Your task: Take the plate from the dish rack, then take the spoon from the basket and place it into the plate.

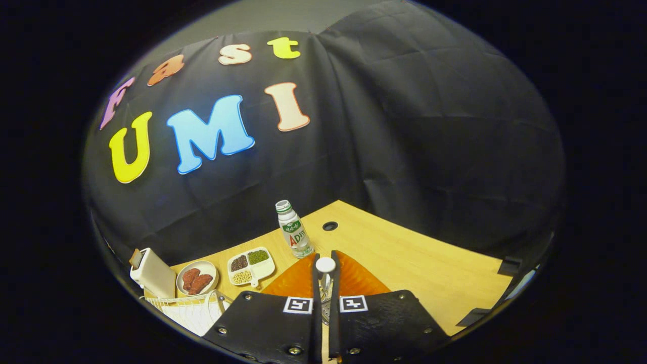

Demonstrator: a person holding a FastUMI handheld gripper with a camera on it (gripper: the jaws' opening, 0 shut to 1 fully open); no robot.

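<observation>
The gripper point(325, 275) has its two black fingers drawn close together, leaving only a thin slot, and the spoon point(325, 265) sits in that slot. Both fingers appear to press on its pale handle, whose rounded white end stands up at the fingertips. Lower in the slot a metallic part shows, probably the bowl, though it is too hidden to confirm.

The relation that decides the coming move: the orange plate point(354, 279) lies directly beneath and just ahead of the fingers, on the wooden table point(429, 268). It spreads to both sides of them, more fully exposed on the right. The spoon's long axis runs along the fingers, pointing up and forward, so the release only calls for lowering and opening over the plate (a judgement from how things lie now).

The plate is translucent orange with a ribbed surface and appears empty where visible.

The white wire dish rack point(189, 308) stands to the left of the fingers. Beyond it are a white box point(151, 273), a small dish of brown food point(197, 279), a divided tray of beans point(251, 265) and a drink bottle point(294, 230) just beyond the plate.
</observation>
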